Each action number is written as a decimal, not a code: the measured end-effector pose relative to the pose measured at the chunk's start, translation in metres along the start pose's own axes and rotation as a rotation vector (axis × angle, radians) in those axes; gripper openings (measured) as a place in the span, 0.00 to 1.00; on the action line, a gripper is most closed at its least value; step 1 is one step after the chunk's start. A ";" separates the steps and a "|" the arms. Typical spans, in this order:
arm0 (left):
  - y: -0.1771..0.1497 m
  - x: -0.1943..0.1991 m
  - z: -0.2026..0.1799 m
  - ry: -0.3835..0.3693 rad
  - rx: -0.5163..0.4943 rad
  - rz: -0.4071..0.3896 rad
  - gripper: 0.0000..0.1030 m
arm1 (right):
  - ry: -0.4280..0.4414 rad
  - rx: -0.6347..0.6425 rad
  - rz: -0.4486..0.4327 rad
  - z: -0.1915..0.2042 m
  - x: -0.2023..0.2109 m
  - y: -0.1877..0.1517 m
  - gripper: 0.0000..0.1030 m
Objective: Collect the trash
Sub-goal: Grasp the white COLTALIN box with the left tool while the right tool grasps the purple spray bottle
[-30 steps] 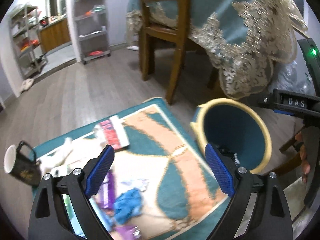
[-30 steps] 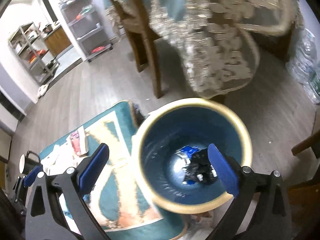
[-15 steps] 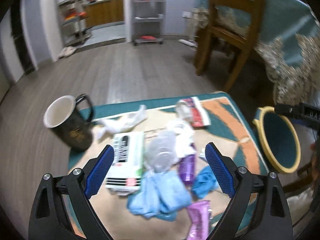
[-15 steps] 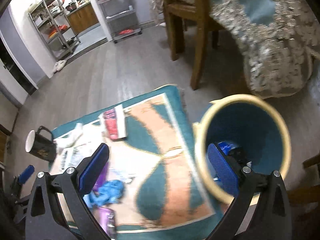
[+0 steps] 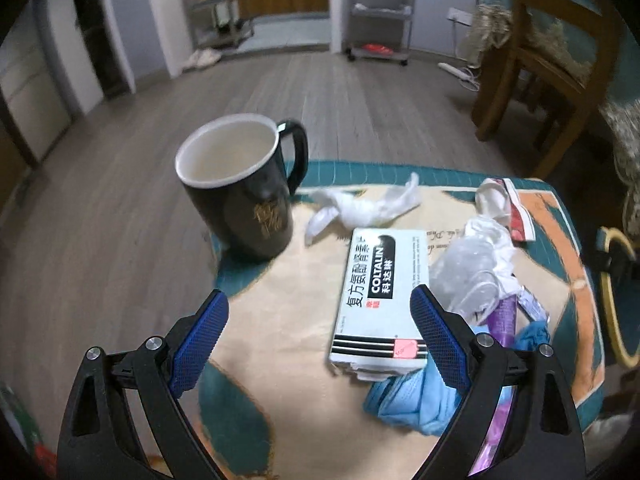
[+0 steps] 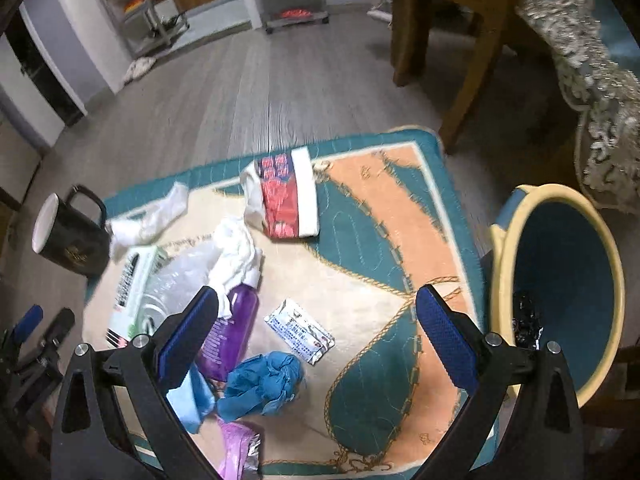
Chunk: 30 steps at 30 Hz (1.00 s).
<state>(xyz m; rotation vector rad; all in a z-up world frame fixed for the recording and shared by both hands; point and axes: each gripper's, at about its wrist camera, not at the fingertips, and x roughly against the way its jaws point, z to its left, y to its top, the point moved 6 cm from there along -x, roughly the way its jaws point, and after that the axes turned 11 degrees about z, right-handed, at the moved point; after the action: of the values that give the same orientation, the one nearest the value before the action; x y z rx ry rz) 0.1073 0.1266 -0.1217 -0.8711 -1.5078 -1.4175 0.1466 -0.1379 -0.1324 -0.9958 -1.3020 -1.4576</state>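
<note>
The left claw [image 5: 318,334] hangs with its blue-padded fingers [image 5: 439,338] spread wide, nothing between them. The right claw [image 6: 316,336] is likewise agape and empty, fingers [image 6: 446,338] apart. In the right view, the left claw [image 6: 28,328] shows low at far left.

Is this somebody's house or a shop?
Most likely a home: a patterned rug on a wood floor, a wooden dining chair beside a lace-edged tablecloth, and what looks like a kitchen behind.

A teal-and-peach rug [image 6: 400,216] on the wood floor [image 6: 224,96] carries a black mug [image 5: 240,196], medicine box [image 5: 380,300], blue glove [image 6: 264,384] and wrappers ahead of the tools.
</note>
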 end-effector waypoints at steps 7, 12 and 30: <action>0.003 -0.035 -0.014 -0.025 -0.030 0.060 0.89 | 0.023 0.037 0.039 0.010 -0.027 0.000 0.93; -0.001 -0.053 -0.028 -0.089 -0.094 0.096 0.89 | 0.049 0.086 0.067 0.018 -0.042 -0.003 0.75; -0.012 -0.079 -0.041 -0.129 -0.132 0.188 0.73 | 0.105 0.126 0.095 0.034 -0.056 -0.006 0.65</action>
<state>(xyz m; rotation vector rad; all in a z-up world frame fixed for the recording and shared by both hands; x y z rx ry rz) 0.1311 0.0899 -0.2003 -1.1738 -1.3963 -1.3550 0.1554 -0.0980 -0.1837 -0.8743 -1.2382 -1.3214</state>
